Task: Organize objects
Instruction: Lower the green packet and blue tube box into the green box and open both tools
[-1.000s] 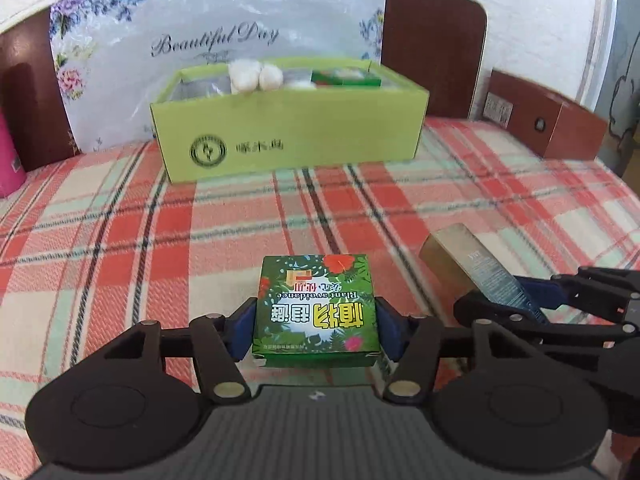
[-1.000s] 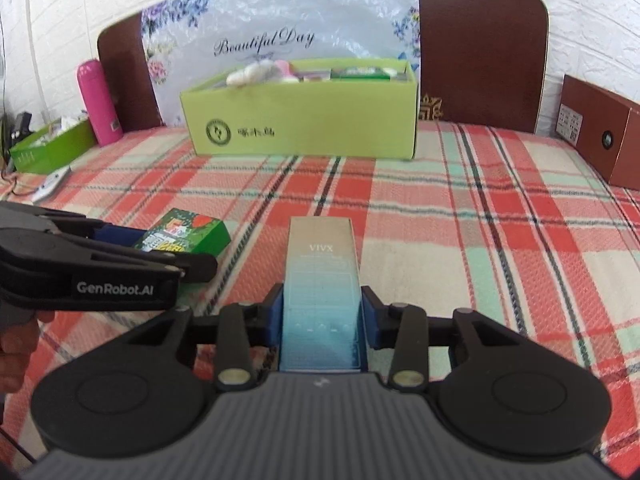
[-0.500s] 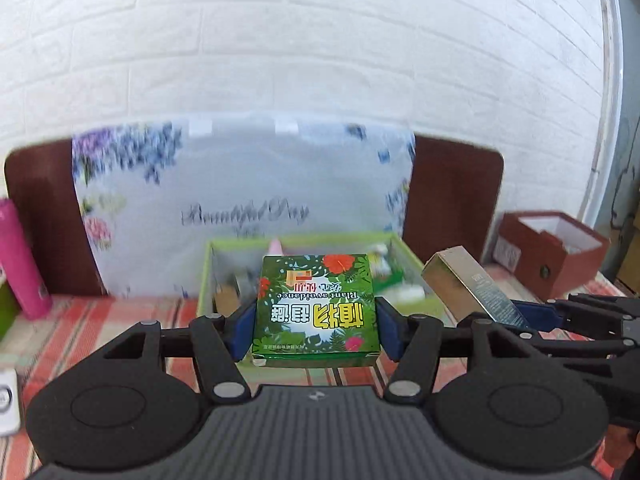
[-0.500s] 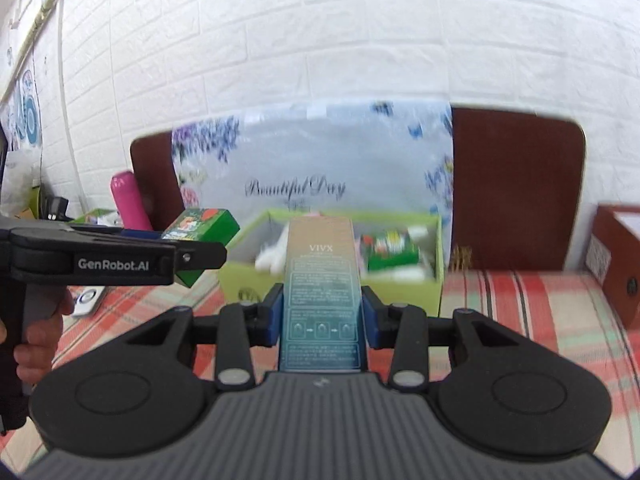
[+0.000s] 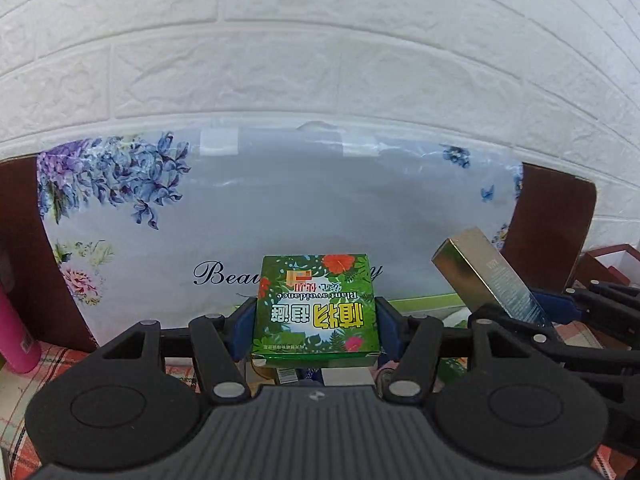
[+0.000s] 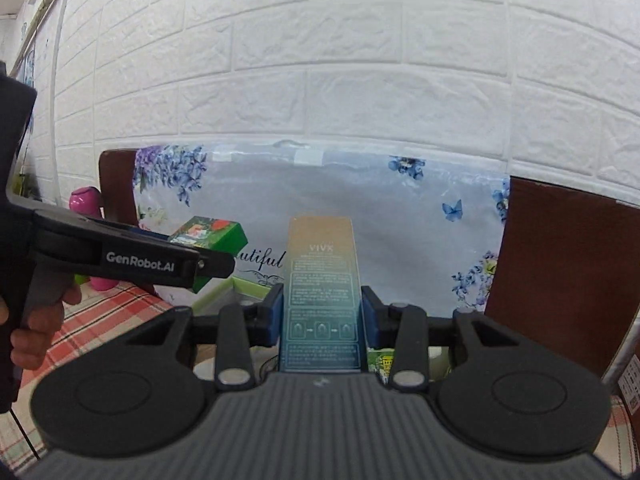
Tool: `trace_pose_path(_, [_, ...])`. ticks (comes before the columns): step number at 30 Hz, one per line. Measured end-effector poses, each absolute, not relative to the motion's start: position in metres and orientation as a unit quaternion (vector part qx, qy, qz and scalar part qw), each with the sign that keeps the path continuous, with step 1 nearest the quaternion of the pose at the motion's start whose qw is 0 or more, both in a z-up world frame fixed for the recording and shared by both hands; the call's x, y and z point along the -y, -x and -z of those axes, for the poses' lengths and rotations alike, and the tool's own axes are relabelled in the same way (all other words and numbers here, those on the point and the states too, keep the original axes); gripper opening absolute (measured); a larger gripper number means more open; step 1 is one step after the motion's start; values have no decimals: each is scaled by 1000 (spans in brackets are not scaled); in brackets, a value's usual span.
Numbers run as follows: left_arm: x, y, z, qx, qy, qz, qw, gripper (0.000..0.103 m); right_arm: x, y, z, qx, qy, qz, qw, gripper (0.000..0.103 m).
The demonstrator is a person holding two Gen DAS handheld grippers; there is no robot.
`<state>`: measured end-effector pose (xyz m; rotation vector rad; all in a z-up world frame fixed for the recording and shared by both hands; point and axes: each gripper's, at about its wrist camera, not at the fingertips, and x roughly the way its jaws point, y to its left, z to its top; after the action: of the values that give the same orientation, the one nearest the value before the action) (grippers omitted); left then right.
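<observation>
Here, green box (image 5: 315,307) clamped, tall carton (image 6: 321,300) clamped

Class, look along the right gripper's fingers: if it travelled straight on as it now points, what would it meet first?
Probably the flowered plastic sheet propped against the white brick wall, behind the open green cardboard box. The right gripper, shut on a tall blue-and-tan carton, seems aimed above the box; depth is uncertain.

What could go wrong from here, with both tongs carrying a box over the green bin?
1. The left tongs and right tongs hang close side by side, so the leaf-print box and the tall VIVX box may collide.
2. The green bin already holds items, so a dropped box could land tilted.
3. The tall box is gripped near its base and might pivot.
</observation>
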<state>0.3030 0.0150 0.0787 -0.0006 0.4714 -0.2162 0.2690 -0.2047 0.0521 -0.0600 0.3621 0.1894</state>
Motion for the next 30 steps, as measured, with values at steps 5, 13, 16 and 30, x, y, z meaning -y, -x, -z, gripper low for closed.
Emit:
trace_pose_path(5, [-15, -329, -50, -249, -3, 104, 963, 70, 203, -303, -15, -217, 31, -119, 968, 40])
trace_pose_path(13, [-21, -321, -24, -264, -22, 94, 960, 81, 199, -287, 9, -213, 72, -84, 971, 90])
trace_pose_path(16, [-24, -310, -31, -258, -17, 91, 962, 81, 200, -281, 5, -214, 65, -77, 972, 98])
trace_pose_path(30, [-12, -194, -74, -244, -12, 42, 969, 99, 205, -169, -54, -191, 27, -23, 981, 103])
